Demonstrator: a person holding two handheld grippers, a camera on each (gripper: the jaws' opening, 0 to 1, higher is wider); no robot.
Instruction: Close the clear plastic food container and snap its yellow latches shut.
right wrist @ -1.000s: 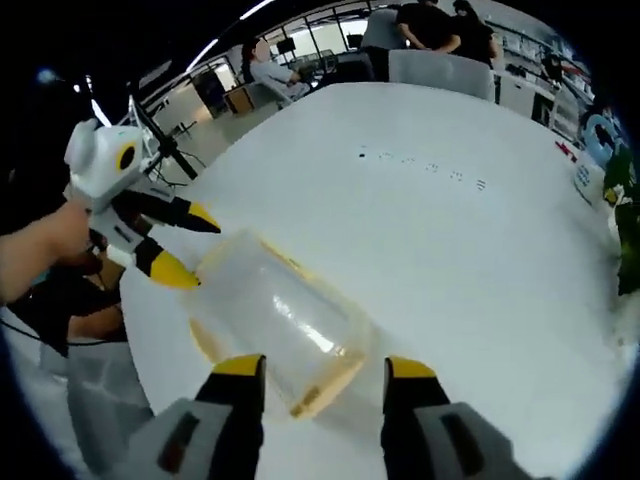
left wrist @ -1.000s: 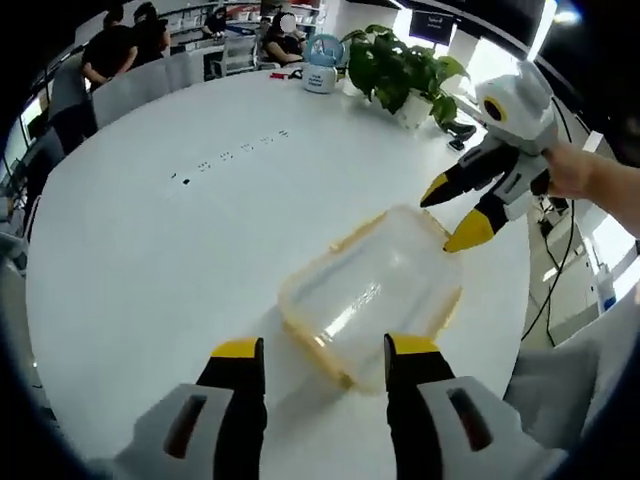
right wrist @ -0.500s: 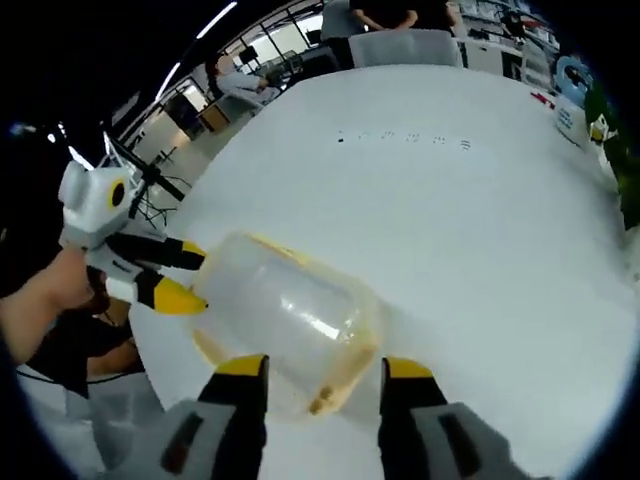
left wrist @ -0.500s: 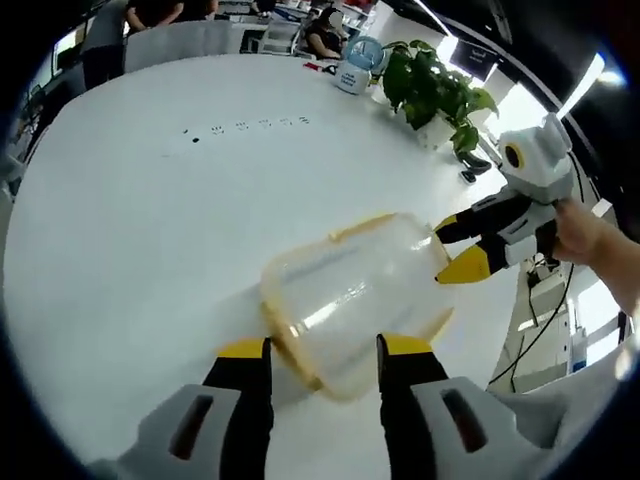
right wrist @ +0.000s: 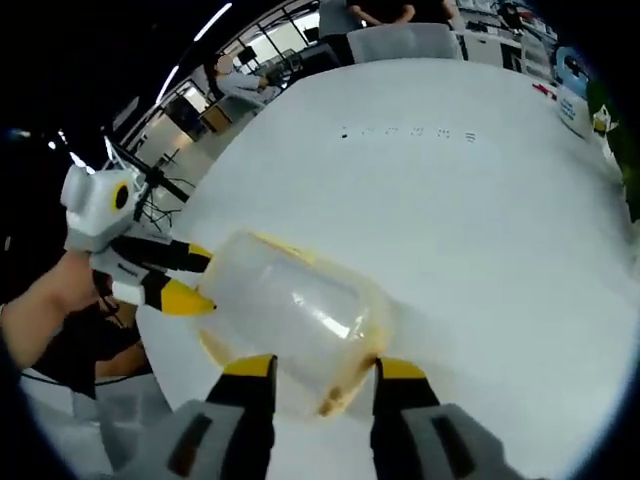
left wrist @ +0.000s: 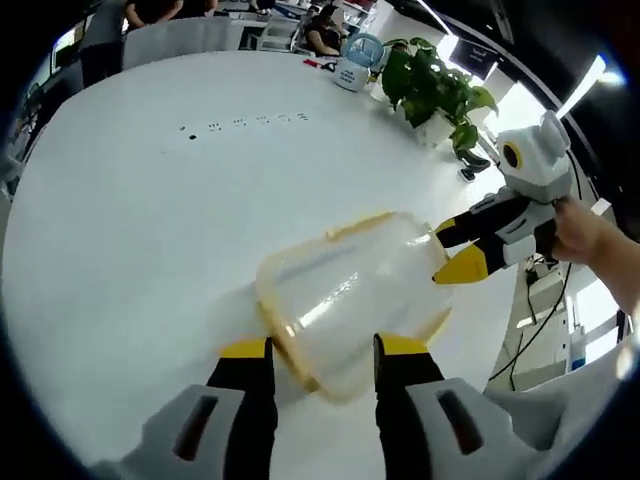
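A clear plastic container [left wrist: 345, 295] with a yellow rim lies on the round white table [left wrist: 150, 220], its domed body turned up. My left gripper [left wrist: 322, 350] is open, and the container's near end sits between its yellow-tipped jaws. My right gripper [left wrist: 450, 250] comes in from the right, open, its jaws straddling the container's far end. In the right gripper view the same container [right wrist: 300, 315] fills the gap of my right gripper [right wrist: 325, 367]. There my left gripper [right wrist: 198, 278], held by a hand, stands at the container's other end.
A potted plant [left wrist: 430, 90] and a white-and-blue cup [left wrist: 352, 75] stand at the table's far edge. Small dark marks [left wrist: 240, 123] dot the tabletop. People [right wrist: 385, 12] sit by chairs beyond the table. The table edge runs close behind the right gripper.
Over the last second both grippers have closed in on the container's two ends. Since half a second ago little has shifted, only a slight move nearer.
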